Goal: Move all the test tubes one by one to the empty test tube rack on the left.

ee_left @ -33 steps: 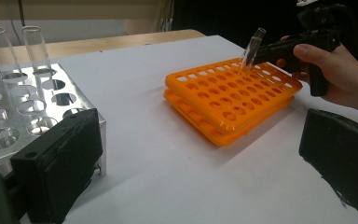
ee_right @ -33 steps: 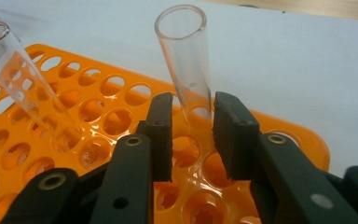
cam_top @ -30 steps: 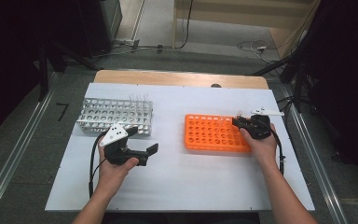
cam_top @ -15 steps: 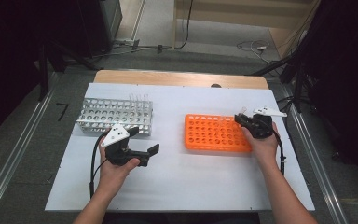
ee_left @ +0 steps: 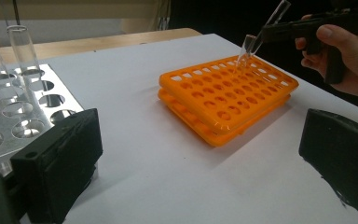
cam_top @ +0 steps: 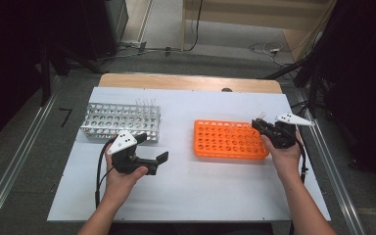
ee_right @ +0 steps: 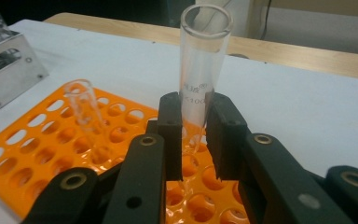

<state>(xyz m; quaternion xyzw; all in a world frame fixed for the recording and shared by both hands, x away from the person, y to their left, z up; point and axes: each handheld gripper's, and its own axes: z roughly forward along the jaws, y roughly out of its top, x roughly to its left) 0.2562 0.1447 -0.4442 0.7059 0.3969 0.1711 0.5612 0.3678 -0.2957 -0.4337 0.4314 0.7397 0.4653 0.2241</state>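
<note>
My right gripper (ee_right: 195,112) is shut on a clear glass test tube (ee_right: 203,70), which it holds upright and slightly tilted over the right end of the orange rack (cam_top: 225,139). In the left gripper view the held tube (ee_left: 269,21) hangs just above the rack's holes. A second tube (ee_right: 85,109) stands in the orange rack (ee_right: 37,149) close by. My left gripper (cam_top: 152,147) rests on the white table with its jaws wide open and nothing between them, just in front of the metal rack (cam_top: 112,117).
The metal rack (ee_left: 23,107) holds a few upright glass tubes (ee_left: 23,51) at its right end. The white table top (cam_top: 200,186) has free room in front of both racks. A wooden strip (cam_top: 186,82) runs along the far edge.
My right hand has risen a little over the orange rack's right end, with the tube between its jaws. The left hand has not moved.
</note>
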